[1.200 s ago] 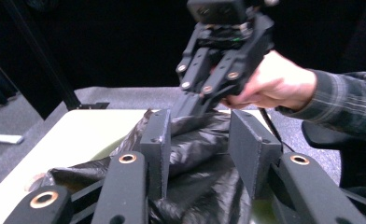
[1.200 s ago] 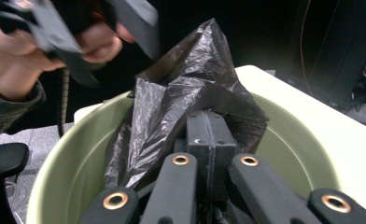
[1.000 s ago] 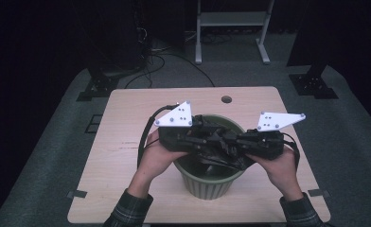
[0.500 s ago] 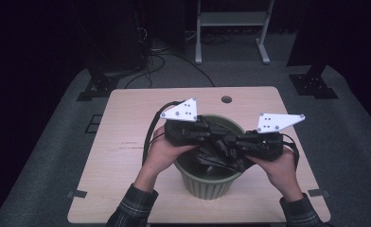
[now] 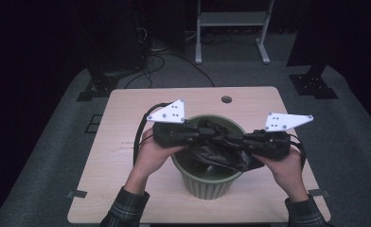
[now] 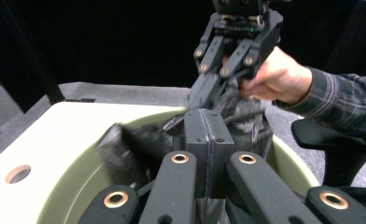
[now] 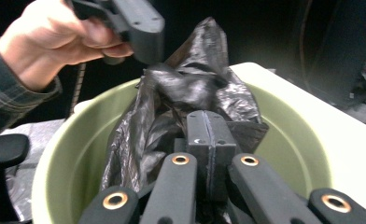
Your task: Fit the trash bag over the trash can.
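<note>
The pale wooden surface (image 5: 122,156) stands in a dark room and carries a green bin (image 5: 207,187). I have both grippers over its mouth. My left hand-held gripper (image 5: 200,136) is clamped on the black bin bag (image 5: 221,151), and my right hand-held gripper (image 5: 238,142) is clamped on it too; the bag hangs bunched between and below them, into the bin.

I found nothing I could read: no lettering, label, brand or number stood on my tongs, the black bag (image 5: 221,146), the green bin (image 5: 207,182) or the worktop (image 5: 127,156).
</note>
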The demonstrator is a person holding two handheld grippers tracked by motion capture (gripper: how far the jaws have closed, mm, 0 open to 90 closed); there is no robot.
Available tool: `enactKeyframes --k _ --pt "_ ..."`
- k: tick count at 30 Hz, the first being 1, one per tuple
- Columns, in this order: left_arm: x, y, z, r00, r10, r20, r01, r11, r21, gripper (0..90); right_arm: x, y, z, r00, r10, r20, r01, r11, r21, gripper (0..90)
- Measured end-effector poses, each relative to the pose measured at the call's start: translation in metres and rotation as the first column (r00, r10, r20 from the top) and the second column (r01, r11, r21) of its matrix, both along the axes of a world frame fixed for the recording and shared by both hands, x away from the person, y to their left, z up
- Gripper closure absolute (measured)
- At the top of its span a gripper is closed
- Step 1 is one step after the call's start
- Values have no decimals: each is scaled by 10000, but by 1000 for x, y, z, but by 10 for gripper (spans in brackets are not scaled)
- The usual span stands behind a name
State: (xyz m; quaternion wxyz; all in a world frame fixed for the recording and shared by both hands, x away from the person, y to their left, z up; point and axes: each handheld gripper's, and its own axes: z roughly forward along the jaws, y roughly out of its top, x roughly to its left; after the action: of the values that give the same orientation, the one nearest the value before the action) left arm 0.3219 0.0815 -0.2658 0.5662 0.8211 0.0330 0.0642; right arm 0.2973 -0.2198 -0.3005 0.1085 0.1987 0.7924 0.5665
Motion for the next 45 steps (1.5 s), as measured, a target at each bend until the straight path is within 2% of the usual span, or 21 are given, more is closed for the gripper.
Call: enactKeyframes --k 6,10,13,17,21,23,27,28,29,32,34,36,41,43,45 --pt "1 19 -8 9993 334 -157 -335 9994 -27 898 -1 -13 2 9982 -582 174 583 9983 -61 900" --pt "-4 23 -8 9992 394 -41 -395 9981 -464 896 -1 -12 5 9981 -548 274 548 9985 7 900" --pt "-6 18 -2 9993 361 31 -358 9974 -629 722 -2 -3 7 9981 -454 405 459 9989 -117 900" --pt "-9 7 4 9990 325 291 -311 9985 -458 616 -1 3 8 9985 -372 401 377 9992 -106 900" --pt "-5 -7 2 9990 388 203 -385 9991 -174 513 -1 6 10 9991 -211 373 210 9998 34 900" --pt "-4 -12 0 9994 316 168 -315 9995 -64 556 -2 8 11 9991 -125 404 123 9999 67 900" --pt "-3 -17 -5 9996 105 279 -110 9998 170 877 -6 9 13 9987 40 508 -45 9999 103 900" --pt "-3 -16 -6 9996 78 287 -85 9997 236 895 -6 9 13 9985 -3 550 0 10000 63 900" --pt "-4 -14 -7 9990 201 404 -213 9994 281 896 -6 8 13 9982 -82 587 80 10000 37 890" --pt "-4 -5 -9 9976 491 484 -498 9987 126 896 -2 1 11 9981 -434 445 431 9991 57 697" --pt "-3 -2 -10 9974 591 410 -594 9982 61 896 0 -4 11 9980 -591 240 584 9979 291 621" --pt "-3 0 -11 9973 599 423 -603 9982 72 896 0 -5 13 9988 -478 122 470 9971 597 556" --pt "-5 -4 -13 9974 545 482 -548 9985 65 896 0 4 21 9988 -468 145 460 9974 546 454" --pt "-6 -7 -12 9974 480 531 -480 9988 -8 896 0 11 22 9988 -459 156 452 9982 394 446" --pt "-8 -7 -11 9972 409 628 -401 9991 -145 896 2 18 20 9983 -579 107 580 9983 -20 439"
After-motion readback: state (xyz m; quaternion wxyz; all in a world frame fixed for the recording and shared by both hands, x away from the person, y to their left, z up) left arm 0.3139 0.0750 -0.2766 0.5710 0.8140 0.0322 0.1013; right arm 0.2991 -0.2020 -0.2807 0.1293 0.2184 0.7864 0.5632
